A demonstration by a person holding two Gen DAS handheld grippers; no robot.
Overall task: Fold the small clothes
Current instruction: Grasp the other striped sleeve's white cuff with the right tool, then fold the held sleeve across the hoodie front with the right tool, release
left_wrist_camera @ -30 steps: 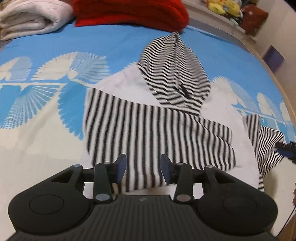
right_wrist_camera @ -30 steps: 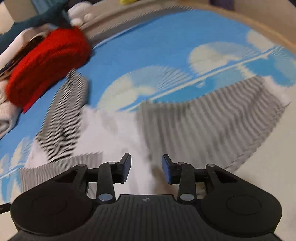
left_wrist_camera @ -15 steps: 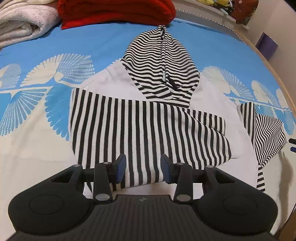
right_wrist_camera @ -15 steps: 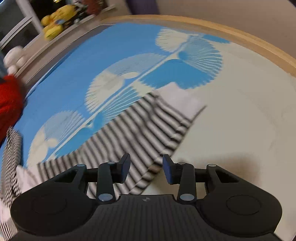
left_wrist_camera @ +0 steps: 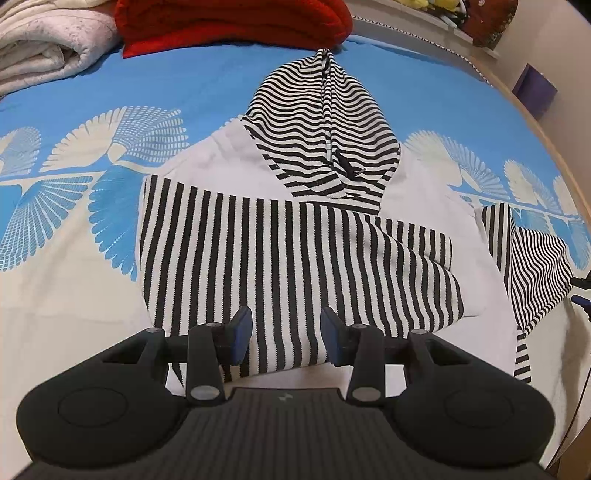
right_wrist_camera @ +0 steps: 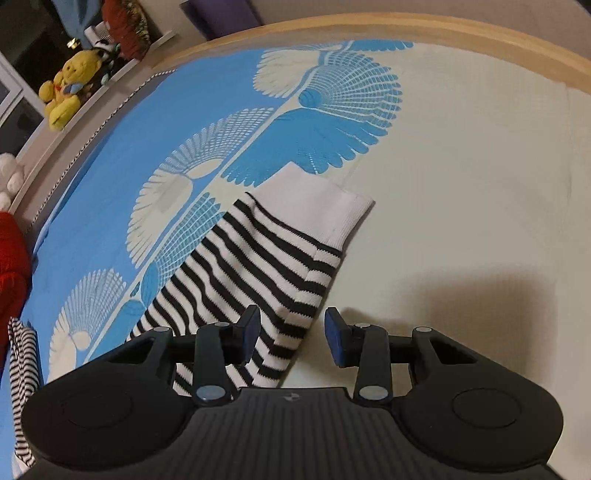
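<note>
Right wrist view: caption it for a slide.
Open right gripper poised over the striped sleeve lying out on the bedsheet.

bed (left_wrist_camera: 110, 92) — blue fan-print cover | wooden rim (right_wrist_camera: 406, 22) | shelf (right_wrist_camera: 74, 122) — plush toys

The hoodie (left_wrist_camera: 295, 240) lies flat on the bed (left_wrist_camera: 74, 295), hood (left_wrist_camera: 321, 140) away from the left gripper (left_wrist_camera: 286, 339), one sleeve (right_wrist_camera: 258, 266) stretched right under the right gripper (right_wrist_camera: 291, 338).

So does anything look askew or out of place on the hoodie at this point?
Only the fold is lopsided: one striped sleeve lies folded across the hoodie body, while the other sleeve sticks straight out on the bedspread. No damage visible. Left gripper and right gripper are both open and empty.
</note>
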